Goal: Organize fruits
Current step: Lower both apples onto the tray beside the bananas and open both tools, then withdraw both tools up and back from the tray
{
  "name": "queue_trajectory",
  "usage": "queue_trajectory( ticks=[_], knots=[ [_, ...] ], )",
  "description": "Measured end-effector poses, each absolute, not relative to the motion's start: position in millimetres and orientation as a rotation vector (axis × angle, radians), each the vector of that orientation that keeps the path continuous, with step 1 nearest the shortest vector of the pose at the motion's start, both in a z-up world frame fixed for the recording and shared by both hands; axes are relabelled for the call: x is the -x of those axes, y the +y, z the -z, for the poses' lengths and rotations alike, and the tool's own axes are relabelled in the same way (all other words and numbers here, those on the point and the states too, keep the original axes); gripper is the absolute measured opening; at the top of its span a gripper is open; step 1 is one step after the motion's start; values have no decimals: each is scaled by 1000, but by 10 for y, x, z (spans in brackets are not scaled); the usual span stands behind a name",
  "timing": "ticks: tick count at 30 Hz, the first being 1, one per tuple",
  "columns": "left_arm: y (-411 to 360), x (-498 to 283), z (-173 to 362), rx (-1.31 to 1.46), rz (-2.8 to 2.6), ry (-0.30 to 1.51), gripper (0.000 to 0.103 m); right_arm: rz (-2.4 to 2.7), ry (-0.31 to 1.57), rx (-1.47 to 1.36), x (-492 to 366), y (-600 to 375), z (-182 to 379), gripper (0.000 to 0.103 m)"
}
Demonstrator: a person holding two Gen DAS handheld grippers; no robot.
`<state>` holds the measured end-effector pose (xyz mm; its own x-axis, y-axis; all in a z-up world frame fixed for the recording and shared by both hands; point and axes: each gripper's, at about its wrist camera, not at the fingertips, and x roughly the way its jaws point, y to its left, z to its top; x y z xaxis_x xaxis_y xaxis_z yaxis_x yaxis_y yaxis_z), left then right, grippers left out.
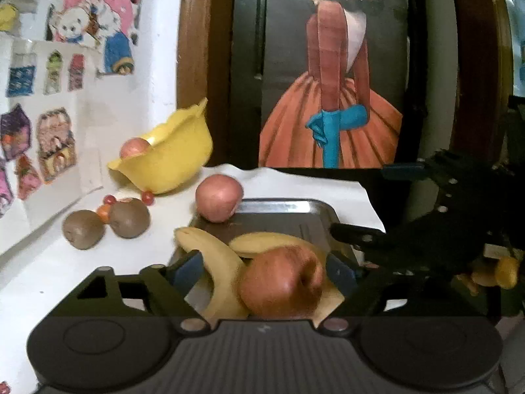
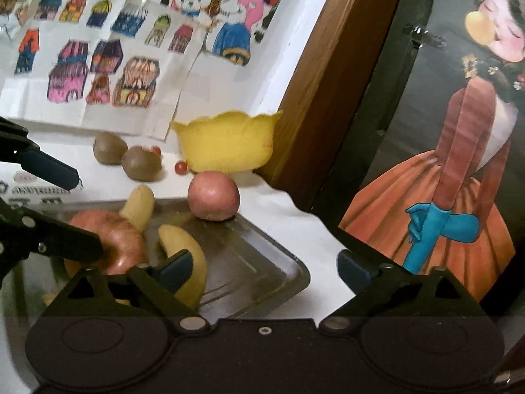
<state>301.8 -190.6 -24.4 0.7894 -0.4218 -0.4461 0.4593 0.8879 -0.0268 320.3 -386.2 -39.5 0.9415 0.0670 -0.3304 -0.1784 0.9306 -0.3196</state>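
Note:
A red apple (image 1: pixel 279 282) lies in the dark metal tray (image 1: pixel 288 216) against two bananas (image 1: pixel 216 262) (image 1: pixel 272 241). My left gripper (image 1: pixel 262 272) is open, its blue pads standing either side of that apple and the nearer banana. A second apple (image 1: pixel 219 198) (image 2: pixel 213 200) rests at the tray's far edge. The yellow bowl (image 1: pixel 170 157) (image 2: pixel 226 144) behind holds another apple (image 1: pixel 134 147). Two kiwis (image 1: pixel 83 229) (image 1: pixel 129 218) sit left of it. My right gripper (image 2: pixel 265 269) is open over the tray's right corner (image 2: pixel 262 262), holding nothing.
Cherry tomatoes (image 1: pixel 147 197) (image 2: pixel 180 166) lie by the bowl on the white tabletop. Children's drawings (image 2: pixel 98 65) cover the wall at left. A wooden frame (image 2: pixel 321 98) and a painting of an orange dress (image 1: pixel 328 115) stand behind the table's far edge.

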Motion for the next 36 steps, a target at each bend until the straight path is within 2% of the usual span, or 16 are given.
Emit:
queue_trajectory(
  ticks=[3,7,11,23,29,36],
  knots=[
    [-1801,-2887,145,-65,448,435,98,-125,293,346,-2981,-3819,293,102],
    [-1608,-2696,39,-27,419,418,102,-119,264,313,-2646,-3753,179,102],
    [-1387,-2458,-14,-4,382,403,102,-98,259,260,-2311,-3678,122,102],
    [-760,-1693,-4,66,317,360,103,-43,412,89,-1411,-3225,202,102],
    [-525,-1336,41,45,286,327,103,-12,388,69,-1026,-2908,214,102],
    [-276,-1044,193,81,230,369,103,5,397,42,-678,-2638,295,102]
  ],
)
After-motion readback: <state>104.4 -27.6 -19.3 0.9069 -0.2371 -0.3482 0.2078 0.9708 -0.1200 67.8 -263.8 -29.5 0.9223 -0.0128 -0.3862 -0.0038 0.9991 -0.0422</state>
